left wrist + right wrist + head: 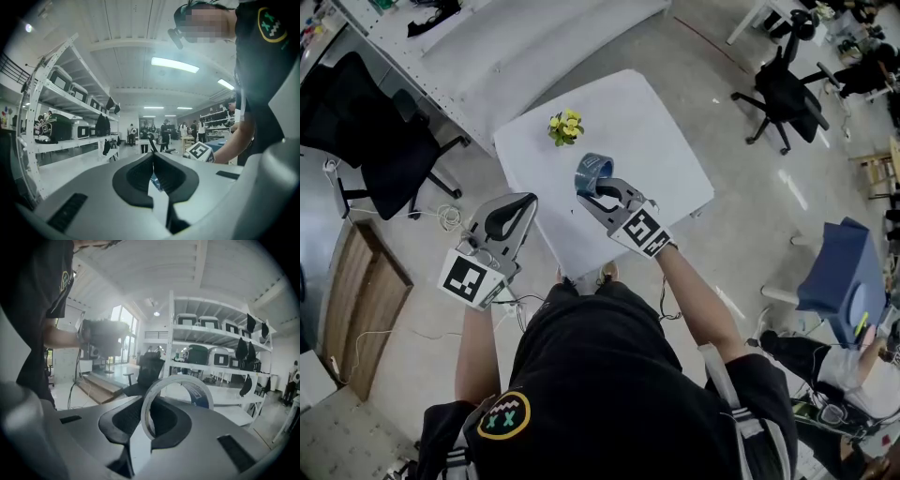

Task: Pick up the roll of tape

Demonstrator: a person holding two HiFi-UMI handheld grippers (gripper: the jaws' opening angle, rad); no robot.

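The roll of tape [592,171], a pale ring with a blue inner face, hangs above the white table [647,131] with my right gripper [587,193] shut on its rim. In the right gripper view the tape [200,396] stands upright between the dark pads, pinched at its lower left edge by the right gripper [150,405]. My left gripper [527,201] is off the table's near left corner, shut, with nothing in it. In the left gripper view the left gripper [153,155] has its jaws meeting at the tips, and the right gripper's marker cube [199,151] shows beyond.
A small bunch of yellow flowers [565,127] sits on the table's far left part. A black office chair [380,141] stands at left, another [783,94] at far right. A long white bench [525,42] runs behind the table. A blue seat [847,279] is at right.
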